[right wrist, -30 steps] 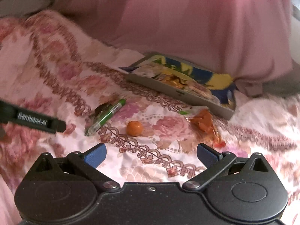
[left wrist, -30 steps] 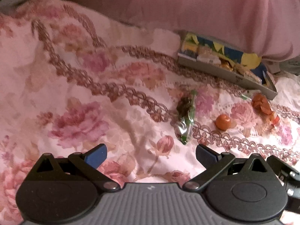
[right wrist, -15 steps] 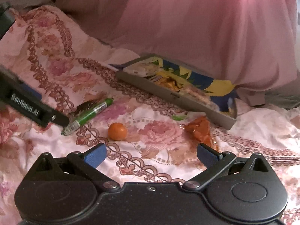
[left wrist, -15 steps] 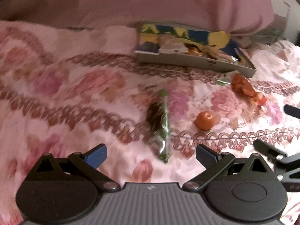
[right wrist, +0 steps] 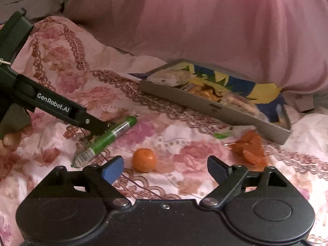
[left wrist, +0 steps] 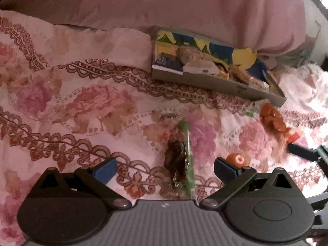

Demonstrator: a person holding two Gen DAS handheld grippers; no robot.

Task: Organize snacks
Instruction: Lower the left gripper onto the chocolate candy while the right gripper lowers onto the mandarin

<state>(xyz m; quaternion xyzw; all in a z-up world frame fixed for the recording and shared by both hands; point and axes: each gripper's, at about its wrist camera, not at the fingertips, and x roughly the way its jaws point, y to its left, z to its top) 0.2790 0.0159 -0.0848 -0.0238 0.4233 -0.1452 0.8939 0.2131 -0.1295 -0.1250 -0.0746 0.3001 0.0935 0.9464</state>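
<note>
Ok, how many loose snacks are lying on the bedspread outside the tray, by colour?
Green: 1, the green-wrapped packet the left gripper is over
Orange, round: 1, the small orange fruit ahead of the right gripper
Orange, bagged: 1, the clear bag of orange pieces beside the tray
Total: 3

A bedroom: floral bedspread (left wrist: pixel 86 102), pink pillow (right wrist: pixel 225 30).

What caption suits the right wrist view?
Open right tongs near a small orange fruit, left tongs at a green packet.
</note>
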